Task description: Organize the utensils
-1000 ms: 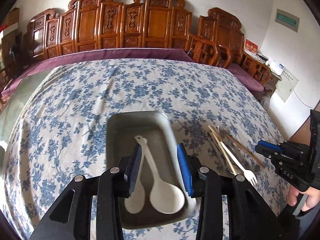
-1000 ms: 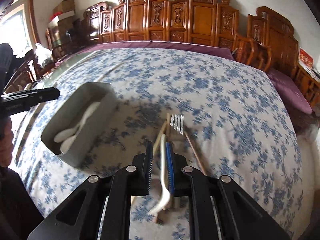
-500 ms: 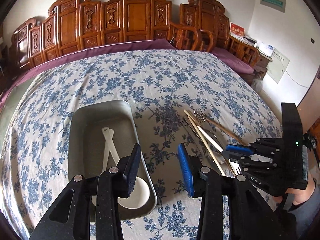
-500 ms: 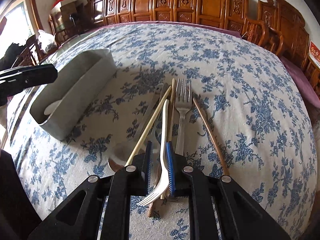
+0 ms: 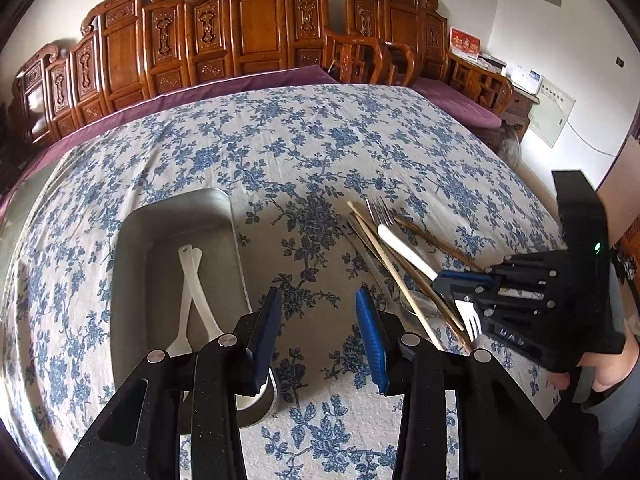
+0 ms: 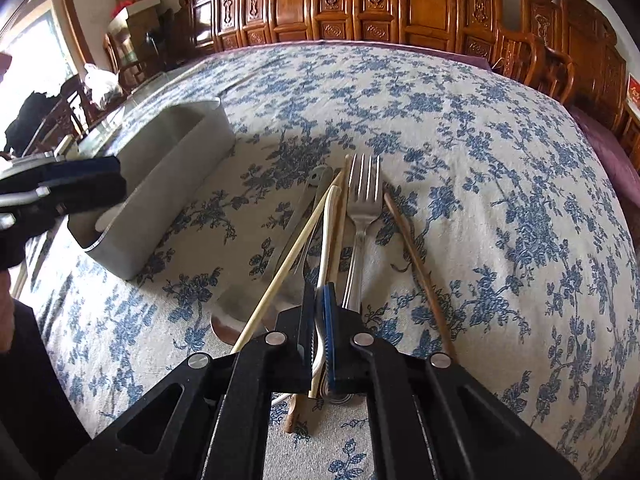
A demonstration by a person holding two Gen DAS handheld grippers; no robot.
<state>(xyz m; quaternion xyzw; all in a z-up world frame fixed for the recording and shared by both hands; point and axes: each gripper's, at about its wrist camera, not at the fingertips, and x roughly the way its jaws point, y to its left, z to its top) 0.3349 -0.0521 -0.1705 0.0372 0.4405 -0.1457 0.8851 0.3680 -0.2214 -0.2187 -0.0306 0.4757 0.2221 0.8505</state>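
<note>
R gripper (image 6: pixel 319 320): jaws just closing, clamped on white fork (image 6: pixel 327 232) atop utensil pile (image 6: pixel 362 216). L gripper (image 5: pixel 318 336): part-open, empty, beside tray (image 5: pixel 132 280) w/ 2 spoons (image 5: pixel 192 292).

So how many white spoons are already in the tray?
2, both lying crossed in the metal tray: one white spoon, another. Their bowls sit hidden behind the left gripper.

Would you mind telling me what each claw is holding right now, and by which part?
The right claw is shut on the white plastic fork, gripping its handle near the tines. The left claw is open, holding nothing.
</note>
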